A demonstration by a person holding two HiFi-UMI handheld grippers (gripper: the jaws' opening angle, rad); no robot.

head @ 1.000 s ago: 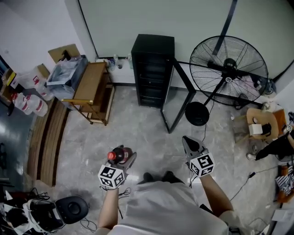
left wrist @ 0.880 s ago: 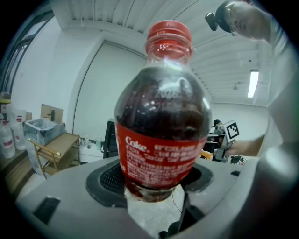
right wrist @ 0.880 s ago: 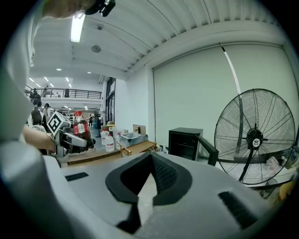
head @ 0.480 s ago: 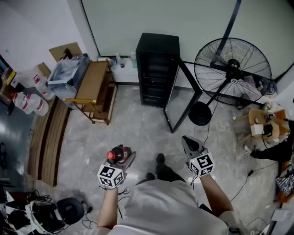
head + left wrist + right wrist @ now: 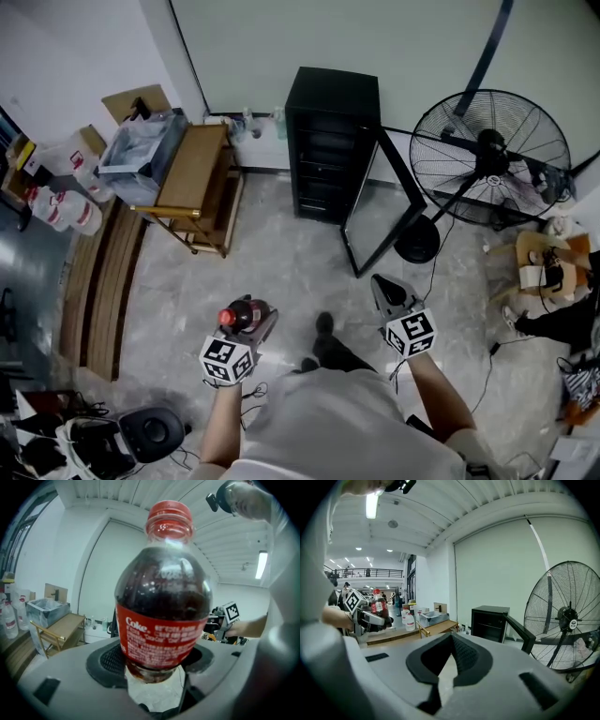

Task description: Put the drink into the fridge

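Left gripper view. Item: left tongs (image 5: 154,665), closed on the lower body of a cola bottle (image 5: 161,588). The bottle is upright, red cap on top, dark drink nearly to the neck.

Right gripper view. Item: right tongs (image 5: 451,641), pads met at the tips, nothing between them.

Head view. Both tongs are held out level in front of the person, well apart from each other, over a bare stone floor (image 5: 272,272). The drink is in the left tongs and not yet in the fridge.
- Fridge (image 5: 333,141): black, against the far wall, well apart from the bottle. Its door (image 5: 380,211) is swung open to the right, with dark shelves visible inside.
- Fan (image 5: 487,155): large, on a stand just right of the open door.
- Counter (image 5: 192,169): wooden, left of the fridge.

Step in hand, as judged: carrying the drink across the floor to the fridge.

Next move calls for: covering the remaining floor, lowering the bottle to shelf height, passing it upright through the opening clear of the door, then releasing.

Change over the past second: fridge, door and fan sit lower and further right in the frame, so the person has walked nearer. One foot is now stepped forward. The grip on the bottle is unchanged.
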